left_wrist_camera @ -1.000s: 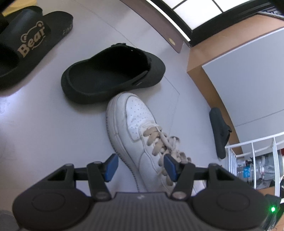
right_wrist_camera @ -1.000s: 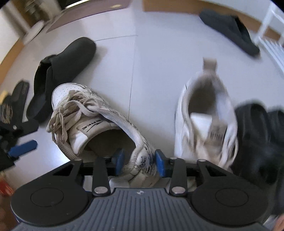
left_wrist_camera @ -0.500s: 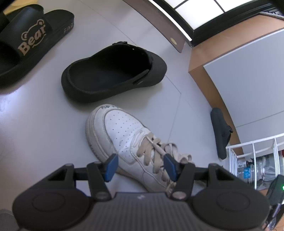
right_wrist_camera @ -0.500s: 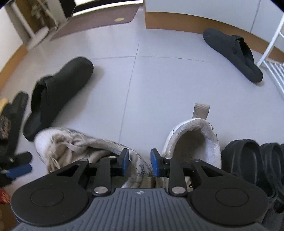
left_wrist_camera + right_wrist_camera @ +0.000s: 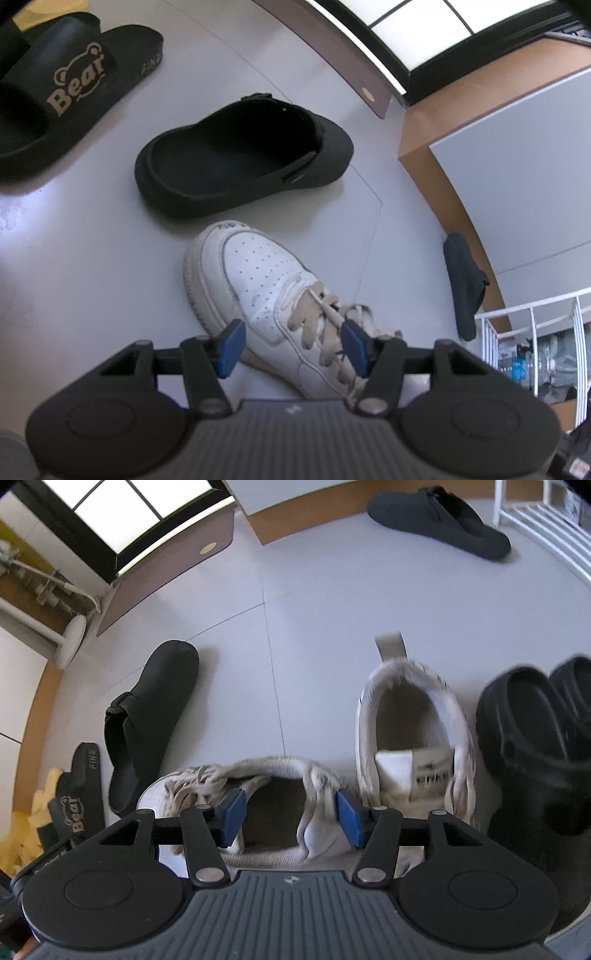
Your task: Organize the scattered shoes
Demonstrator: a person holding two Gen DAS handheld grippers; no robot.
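A white sneaker with beige laces [image 5: 266, 291] lies on the grey floor, toe toward a black clog [image 5: 240, 162]. My left gripper [image 5: 293, 347] is open just above its laces. In the right wrist view the same sneaker [image 5: 280, 805] lies by my right gripper [image 5: 290, 821], which is open over its heel opening and holds nothing. Its mate, a second white sneaker [image 5: 410, 738], stands upright just to the right. The black clog [image 5: 151, 720] lies to the left.
A black "Bear" slide [image 5: 70, 92] lies at the far left. A dark slipper [image 5: 439, 515] lies by the wall near a white rack [image 5: 546, 528]. Black slides [image 5: 535, 720] stand right of the second sneaker. A brown mat [image 5: 166, 565] lies by the window.
My right gripper has opened and let go of the sneaker's heel collar; the sneaker now lies on the floor beside its mate. The left gripper stays open above it.
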